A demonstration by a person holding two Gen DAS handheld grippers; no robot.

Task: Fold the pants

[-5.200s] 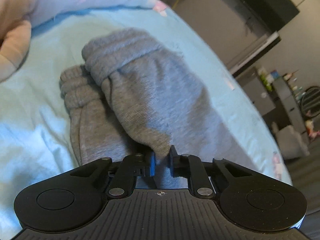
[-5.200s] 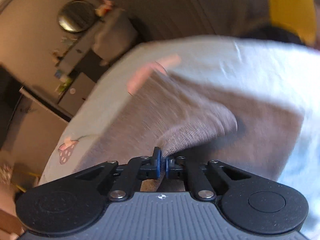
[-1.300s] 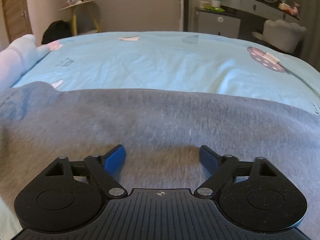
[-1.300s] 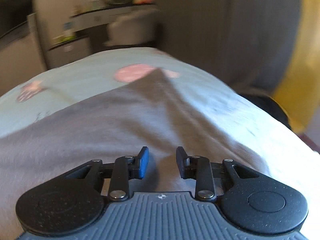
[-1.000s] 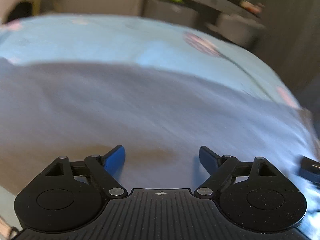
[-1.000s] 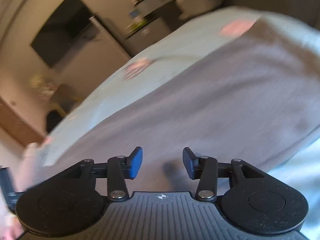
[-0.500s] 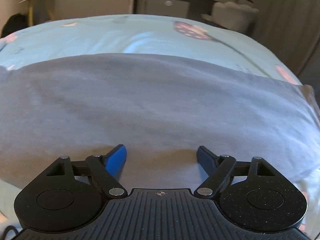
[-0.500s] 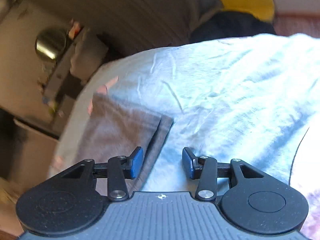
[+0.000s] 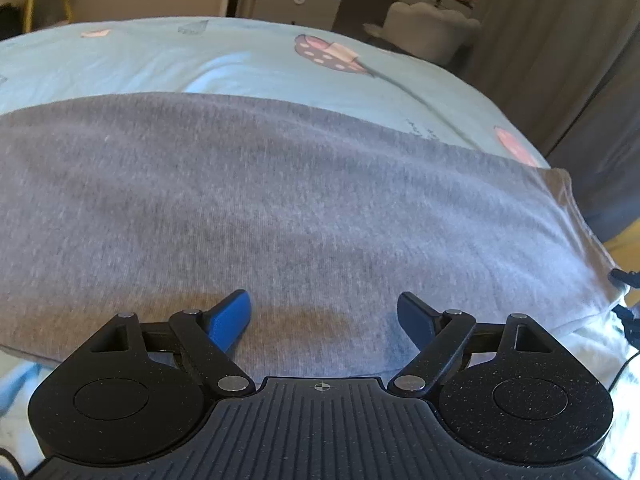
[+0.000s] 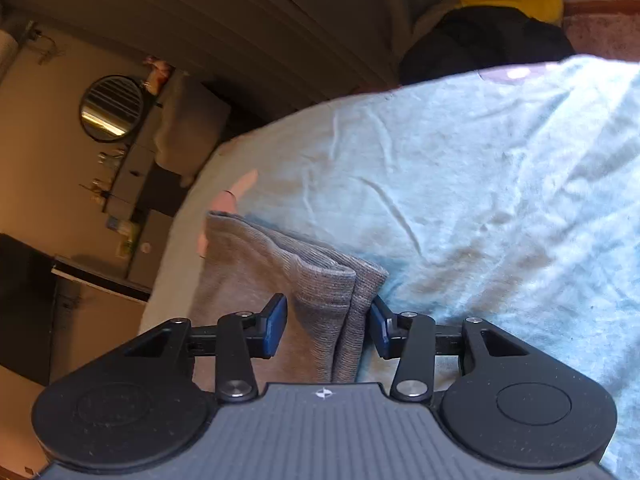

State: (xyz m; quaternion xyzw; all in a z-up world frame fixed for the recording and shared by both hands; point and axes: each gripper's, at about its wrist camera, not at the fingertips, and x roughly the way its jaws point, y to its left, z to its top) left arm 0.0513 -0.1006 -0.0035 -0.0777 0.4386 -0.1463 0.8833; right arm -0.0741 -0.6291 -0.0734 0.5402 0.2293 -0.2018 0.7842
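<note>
Left gripper (image 9: 323, 314) stands wide open just above the gray pants (image 9: 280, 208), its blue fingers (image 9: 230, 318) over the cloth and pinching none of it. The right gripper (image 10: 327, 326) is about half open, straddling the folded corner of the pants (image 10: 320, 304); the layered edge sits between its pads, and a gap shows on the left side, so it is not clamped. The pants lie spread flat on the light blue bedsheet (image 9: 240, 60).

Only the left wrist view shows the full width of the pants and a dresser (image 9: 304, 8) beyond the bed. Only the right wrist view shows the stacked fold edges, a round mirror (image 10: 112, 108) and wrinkled bare sheet (image 10: 480, 200).
</note>
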